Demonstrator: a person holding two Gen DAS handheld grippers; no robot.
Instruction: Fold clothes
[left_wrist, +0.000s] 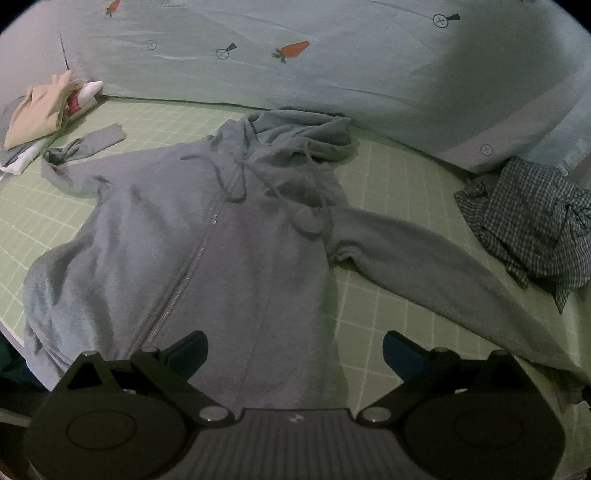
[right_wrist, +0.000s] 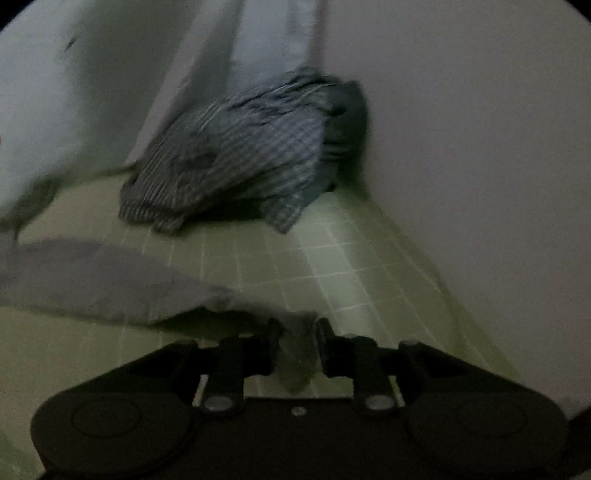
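Note:
A grey zip hoodie (left_wrist: 207, 236) lies front up on the green grid mat (left_wrist: 391, 295), hood toward the back, both sleeves spread out. My left gripper (left_wrist: 295, 352) is open and empty, hovering over the hoodie's bottom hem. In the right wrist view the hoodie's right sleeve (right_wrist: 96, 280) stretches across the mat (right_wrist: 295, 258). My right gripper (right_wrist: 298, 334) is shut on the sleeve's cuff, which bunches between the fingers (right_wrist: 275, 332). The view is blurred.
A crumpled blue checked shirt (left_wrist: 532, 221) lies at the mat's right back corner, also in the right wrist view (right_wrist: 240, 158). Beige and white clothes (left_wrist: 40, 114) lie at the back left. A light blue carrot-print sheet (left_wrist: 332, 62) rises behind. A pale wall (right_wrist: 461, 147) borders the right.

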